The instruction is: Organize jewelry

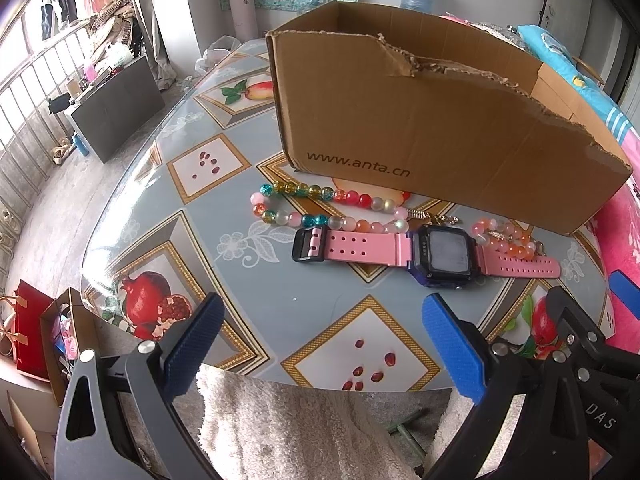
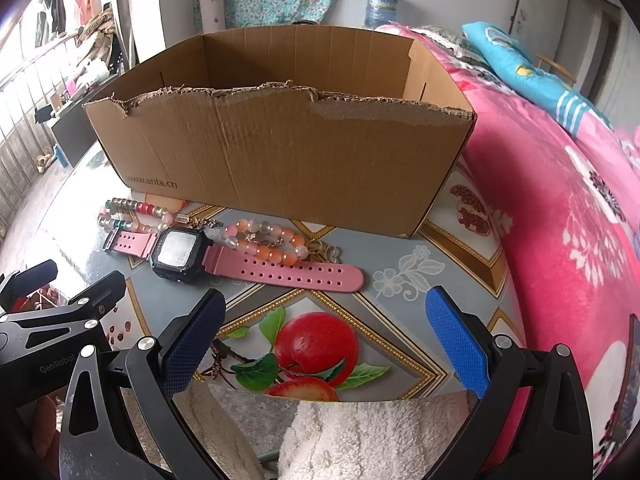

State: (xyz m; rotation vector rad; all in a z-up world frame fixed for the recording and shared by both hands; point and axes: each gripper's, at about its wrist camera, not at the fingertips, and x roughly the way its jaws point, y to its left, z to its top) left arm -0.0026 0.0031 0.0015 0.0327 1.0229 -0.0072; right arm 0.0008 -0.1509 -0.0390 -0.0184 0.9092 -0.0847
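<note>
My left fingers (image 1: 208, 344) and right fingers (image 2: 456, 344) stand spread wide and empty above the near edge of the fruit-patterned surface (image 1: 320, 312). A pink-strapped watch (image 1: 440, 256) lies flat just in front of a torn cardboard box (image 2: 280, 152), a multicoloured bead bracelet (image 1: 304, 204) touching its strap on one side, an orange-and-pink bead bracelet (image 2: 268, 244) overlapping the other strap. A pink floral bed (image 2: 560, 220) borders the surface.

Both grippers (image 1: 320, 344) (image 2: 326, 338) are rocking black frames, silver screws, textured blue pads (image 2: 456, 344); fluffy cream sleeves (image 1: 280, 432) are showing underneath.
</note>
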